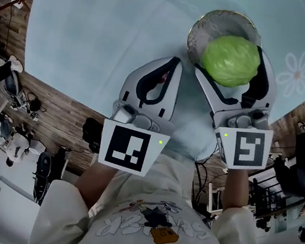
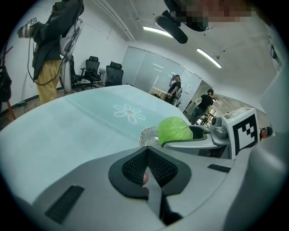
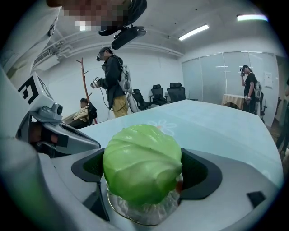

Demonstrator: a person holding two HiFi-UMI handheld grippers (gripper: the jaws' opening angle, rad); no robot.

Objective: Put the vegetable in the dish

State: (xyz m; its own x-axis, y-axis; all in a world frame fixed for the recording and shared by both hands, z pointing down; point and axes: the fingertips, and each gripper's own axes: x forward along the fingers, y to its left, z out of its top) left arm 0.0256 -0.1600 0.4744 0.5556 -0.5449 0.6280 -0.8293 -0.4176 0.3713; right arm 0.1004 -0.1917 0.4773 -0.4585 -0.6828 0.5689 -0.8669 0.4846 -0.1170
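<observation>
Pale blue-green cloth with a white flower print covers the round table [image 1: 98,28], which stands on a wood-plank floor [image 1: 60,103] in a bright office.

Nearest, at the bottom of the head view, is the person's light printed shirt [image 1: 150,224]. Both forearms reach up from it toward the table edge. The left gripper [image 1: 172,65] sits at centre frame. Its jaws are pressed together, the dark ribbed pads [image 2: 135,164] meeting with nothing between them.

Just to its right, the right gripper [image 1: 231,61] pinches a round green cabbage [image 3: 142,169], one jaw pressing in on each side. The cabbage is directly over a clear glass dish [image 1: 200,33] with a thin gold rim, which stands on the cloth in the upper right of the head view. From the right gripper view the dish shows immediately beneath the cabbage. I cannot tell whether they touch.

Farther off, past the far edge of the table, a standing person [image 3: 113,76] in a dark top and mustard trousers holds some gear. A coat stand [image 3: 84,81] and black office chairs [image 3: 162,94] line the white wall. Another person [image 3: 249,88] stands by the glass partition at the right.
</observation>
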